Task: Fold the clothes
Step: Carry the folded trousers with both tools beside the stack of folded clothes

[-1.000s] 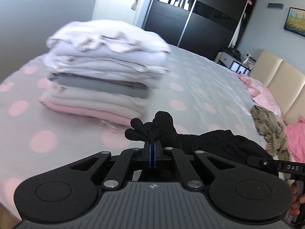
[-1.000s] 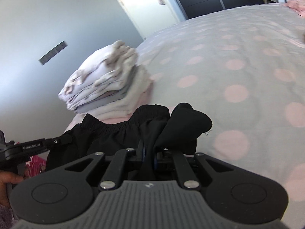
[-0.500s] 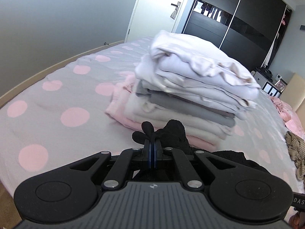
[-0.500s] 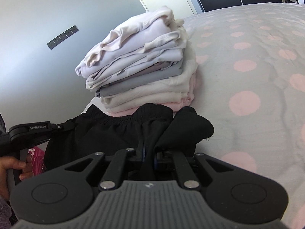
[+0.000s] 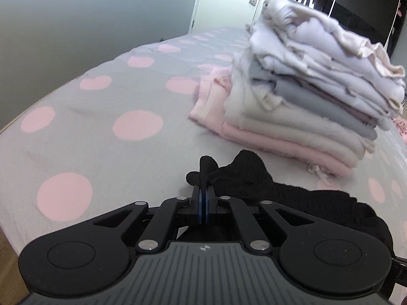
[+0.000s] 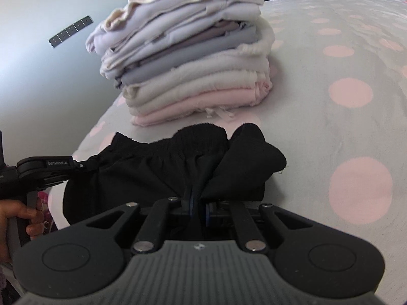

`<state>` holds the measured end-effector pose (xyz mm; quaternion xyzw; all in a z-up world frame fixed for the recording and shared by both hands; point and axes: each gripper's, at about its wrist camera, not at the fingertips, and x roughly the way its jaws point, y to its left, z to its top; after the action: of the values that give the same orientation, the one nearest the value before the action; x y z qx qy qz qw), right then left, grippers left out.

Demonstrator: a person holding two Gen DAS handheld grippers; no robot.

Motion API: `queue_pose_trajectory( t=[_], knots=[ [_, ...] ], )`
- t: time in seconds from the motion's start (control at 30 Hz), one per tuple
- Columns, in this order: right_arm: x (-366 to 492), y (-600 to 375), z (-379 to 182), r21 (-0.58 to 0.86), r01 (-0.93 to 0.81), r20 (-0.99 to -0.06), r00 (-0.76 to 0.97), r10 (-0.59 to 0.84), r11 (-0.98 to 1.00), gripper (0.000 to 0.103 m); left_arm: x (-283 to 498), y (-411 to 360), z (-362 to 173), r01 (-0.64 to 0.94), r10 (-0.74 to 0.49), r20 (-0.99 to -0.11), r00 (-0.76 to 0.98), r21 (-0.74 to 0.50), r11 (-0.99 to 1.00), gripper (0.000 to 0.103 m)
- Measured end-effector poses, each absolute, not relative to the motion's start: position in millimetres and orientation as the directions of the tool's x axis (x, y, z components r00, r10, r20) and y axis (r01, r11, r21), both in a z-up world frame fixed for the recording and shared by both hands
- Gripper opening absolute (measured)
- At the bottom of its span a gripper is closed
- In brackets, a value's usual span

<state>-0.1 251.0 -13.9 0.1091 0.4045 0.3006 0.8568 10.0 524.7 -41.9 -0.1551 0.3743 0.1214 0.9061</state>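
Black shorts (image 6: 157, 170) with a gathered elastic waistband, stretched low over the bedspread (image 5: 106, 132) between both grippers. Left gripper (image 5: 203, 200) clenched on one bunched corner of the fabric; right gripper (image 6: 197, 203) clamped on the other end, cloth spilling over its fingers. Just beyond, a stack of folded clothes (image 6: 188, 50): pink at the bottom, cream and grey in the middle, pale lilac on top. Grey cover dotted with pink circles. A hand (image 6: 15, 218) gripping the left tool's handle at the right view's edge.
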Motion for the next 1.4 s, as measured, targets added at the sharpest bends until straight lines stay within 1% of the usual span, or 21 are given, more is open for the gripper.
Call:
queue_pose_trajectory(
  t=[0.1, 0.2, 0.23, 0.27, 0.3, 0.33, 0.37, 0.43, 0.5, 0.57, 0.63, 0.73, 0.8, 0.83, 0.87, 0.9, 0.97, 1.1, 1.17, 1.23, 1.4],
  knots=[
    [3.2, 251.5, -23.5, 0.422, -0.418, -0.65, 0.479, 0.59, 0.804, 0.02, 11.6, 521.2, -47.7, -0.34, 0.122, -0.728, 0.675, -0.161, 0.926, 0.002],
    [9.4, 243.8, -27.0, 0.442, -0.395, -0.658, 0.468, 0.59, 0.805, 0.034, 12.6, 518.0, -48.3, -0.346, 0.135, -0.733, 0.666, -0.144, 0.927, 0.003],
    [11.5, 239.0, -27.4, 0.45, -0.383, -0.66, 0.466, 0.589, 0.807, 0.044, 12.6, 517.3, -47.7, -0.351, 0.142, -0.735, 0.664, -0.138, 0.926, 0.008],
    [12.8, 233.5, -28.0, 0.463, -0.373, -0.657, 0.464, 0.594, 0.804, 0.048, 12.6, 516.7, -47.1, -0.357, 0.149, -0.736, 0.661, -0.133, 0.925, 0.011],
    [15.4, 228.0, -28.5, 0.479, -0.366, -0.653, 0.459, 0.603, 0.798, 0.049, 11.1, 516.9, -44.6, -0.368, 0.157, -0.732, 0.663, -0.136, 0.92, 0.017],
    [18.2, 221.7, -28.2, 0.491, -0.357, -0.649, 0.458, 0.608, 0.794, 0.053, 9.3, 517.2, -41.5, -0.381, 0.166, -0.727, 0.666, -0.14, 0.914, 0.022],
    [21.3, 215.3, -27.8, 0.504, -0.348, -0.644, 0.458, 0.612, 0.79, 0.061, 7.4, 517.5, -38.5, -0.393, 0.174, -0.723, 0.669, -0.145, 0.908, 0.025],
    [31.6, 201.1, -28.3, 0.541, -0.319, -0.627, 0.464, 0.626, 0.778, 0.066, 2.5, 516.1, -29.0, -0.4, 0.185, -0.703, 0.687, -0.153, 0.903, 0.037],
    [43.5, 188.9, -29.2, 0.581, -0.289, -0.61, 0.464, 0.642, 0.761, 0.066, -1.0, 512.0, -18.3, -0.4, 0.201, -0.684, 0.701, -0.144, 0.905, 0.04],
    [51.6, 180.0, -26.9, 0.587, -0.264, -0.606, 0.484, 0.632, 0.765, 0.065, -1.8, 507.1, -8.7, -0.4, 0.204, -0.675, 0.709, -0.146, 0.905, 0.04],
    [55.7, 170.9, -23.2, 0.548, -0.234, -0.617, 0.535, 0.578, 0.803, 0.065, -1.2, 502.0, -1.6, -0.405, 0.204, -0.675, 0.709, -0.153, 0.901, 0.04],
    [61.8, 155.7, -20.1, 0.573, -0.215, -0.602, 0.543, 0.585, 0.79, 0.064, 0.6, 490.7, 3.9, -0.373, 0.189, -0.671, 0.717, -0.14, 0.917, 0.04],
    [57.8, 152.9, -13.7, 0.559, -0.255, -0.587, 0.55, 0.594, 0.789, 0.055, 2.9, 484.1, 2.8, -0.346, 0.168, -0.677, 0.717, -0.137, 0.928, 0.04],
    [53.6, 156.1, -8.8, 0.535, -0.3, -0.578, 0.552, 0.601, 0.79, 0.042, 4.7, 481.0, 1.1, -0.337, 0.157, -0.684, 0.713, -0.137, 0.932, 0.036],
    [47.9, 161.4, -3.9, 0.503, -0.352, -0.57, 0.551, 0.609, 0.789, 0.026, 7.5, 478.2, -1.7, -0.331, 0.152, -0.697, 0.701, -0.129, 0.935, 0.032],
    [41.2, 167.8, 0.6, 0.47, -0.405, -0.564, 0.546, 0.62, 0.784, 0.02, 10.7, 475.5, -4.6, -0.326, 0.149, -0.712, 0.687, -0.118, 0.938, 0.029],
    [28.9, 181.6, 3.6, 0.421, -0.485, -0.564, 0.521, 0.64, 0.766, 0.016, 14.8, 471.2, -10.3, -0.314, 0.14, -0.726, 0.673, -0.109, 0.943, 0.029],
    [6.2, 208.5, 3.9, 0.329, -0.603, -0.593, 0.467, 0.656, 0.727, 0.015, 21.5, 466.5, -24.0, -0.327, 0.151, -0.779, 0.608, -0.072, 0.942, 0.028],
    [-4.7, 221.7, 3.6, 0.282, -0.655, -0.611, 0.441, 0.657, 0.701, 0.01, 23.6, 465.4, -31.2, -0.336, 0.152, -0.808, 0.569, -0.06, 0.94, 0.028],
    [-10.8, 231.5, -1.7, 0.235, -0.677, -0.656, 0.419, 0.628, 0.698, 0.009, 23.9, 462.5, -36.2, -0.323, 0.15, -0.823, 0.548, -0.043, 0.945, 0.028],
    [-14.3, 242.6, -17.6, 0.185, -0.695, -0.736, 0.371, 0.567, 0.695, 0.009, 24.8, 457.0, -46.6, -0.304, 0.163, -0.856, 0.49, 0.007, 0.953, 0.028]
  ],
)
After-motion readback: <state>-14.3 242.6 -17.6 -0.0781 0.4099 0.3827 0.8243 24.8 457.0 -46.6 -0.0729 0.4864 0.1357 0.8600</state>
